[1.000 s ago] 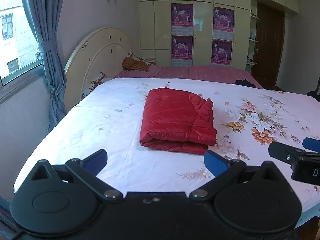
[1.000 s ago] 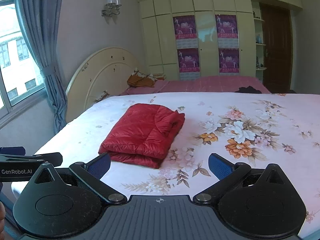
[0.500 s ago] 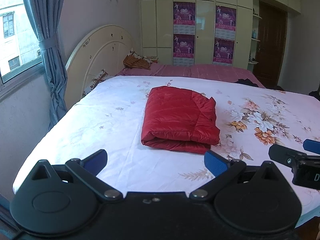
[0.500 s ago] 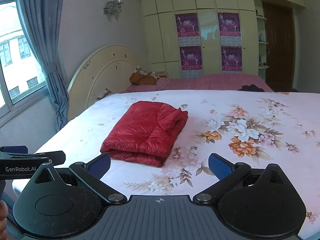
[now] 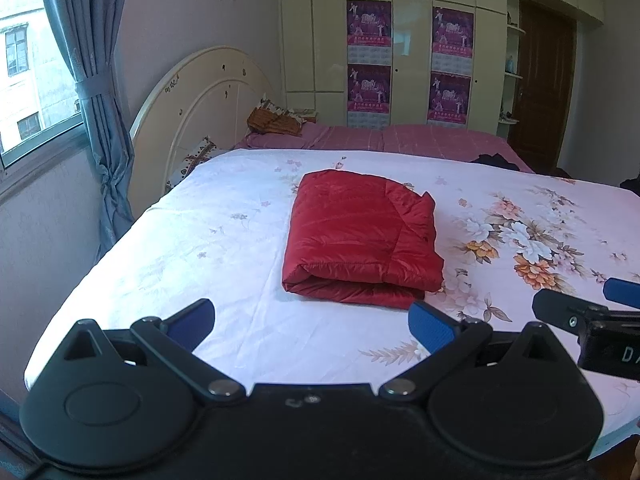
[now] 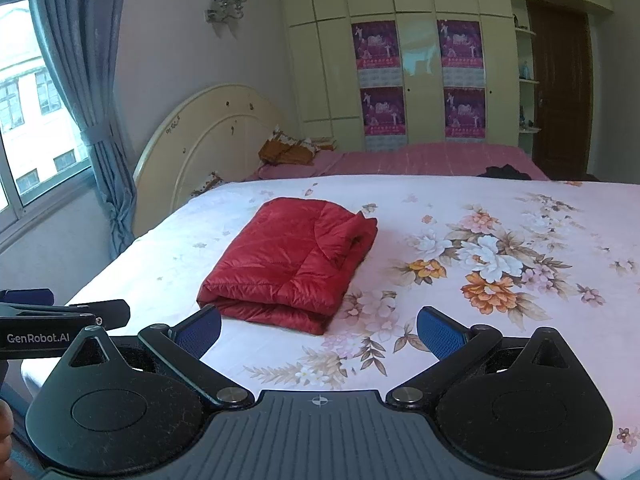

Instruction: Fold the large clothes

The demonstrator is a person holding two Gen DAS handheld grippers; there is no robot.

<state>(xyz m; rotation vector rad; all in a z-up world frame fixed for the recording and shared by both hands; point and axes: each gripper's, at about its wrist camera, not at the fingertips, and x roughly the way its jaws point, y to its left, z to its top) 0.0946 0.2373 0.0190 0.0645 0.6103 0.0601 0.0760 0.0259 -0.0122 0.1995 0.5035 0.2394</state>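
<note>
A blue curtain (image 5: 90,92) is seen by the window on the left. The left gripper (image 5: 311,320) is held wide open over the near edge of the bed (image 5: 208,248), and nothing is held in it. A folded red jacket (image 5: 360,236) is laid flat on the flowered sheet, apart from both tools. The right gripper (image 6: 319,328) is spread wide too, and it is empty.

Poster (image 6: 376,46) print too small to read; right gripper (image 5: 588,312) cut off by left-wrist frame edge
</note>
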